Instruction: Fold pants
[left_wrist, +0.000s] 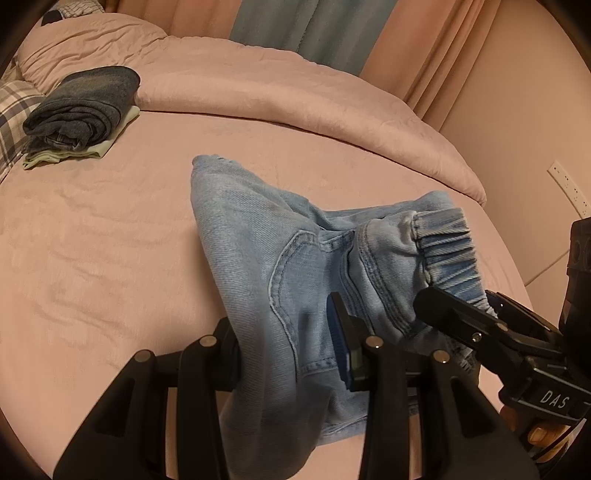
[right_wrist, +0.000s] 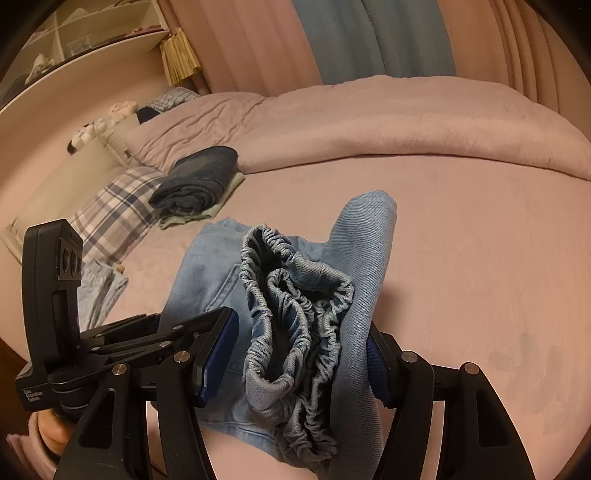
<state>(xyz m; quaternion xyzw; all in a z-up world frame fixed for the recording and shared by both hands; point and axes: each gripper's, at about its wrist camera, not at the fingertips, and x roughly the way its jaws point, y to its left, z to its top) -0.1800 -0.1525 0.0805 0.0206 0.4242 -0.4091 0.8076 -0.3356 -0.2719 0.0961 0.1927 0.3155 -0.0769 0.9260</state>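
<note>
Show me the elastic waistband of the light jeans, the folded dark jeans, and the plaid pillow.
elastic waistband (right_wrist: 295, 332): right wrist view, on the gathered ruffles.
folded dark jeans (left_wrist: 83, 107): left wrist view, on the top fold.
plaid pillow (right_wrist: 114, 214): right wrist view, on its checked face.

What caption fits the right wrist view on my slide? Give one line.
Right gripper clamps the elastic waistband of light blue jeans above a pink bed.

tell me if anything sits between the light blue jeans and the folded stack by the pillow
Nothing visible does. Both grippers hold the light blue jeans, and only bare pink sheet lies between them and the folded stack of dark jeans near the plaid pillow.
</note>
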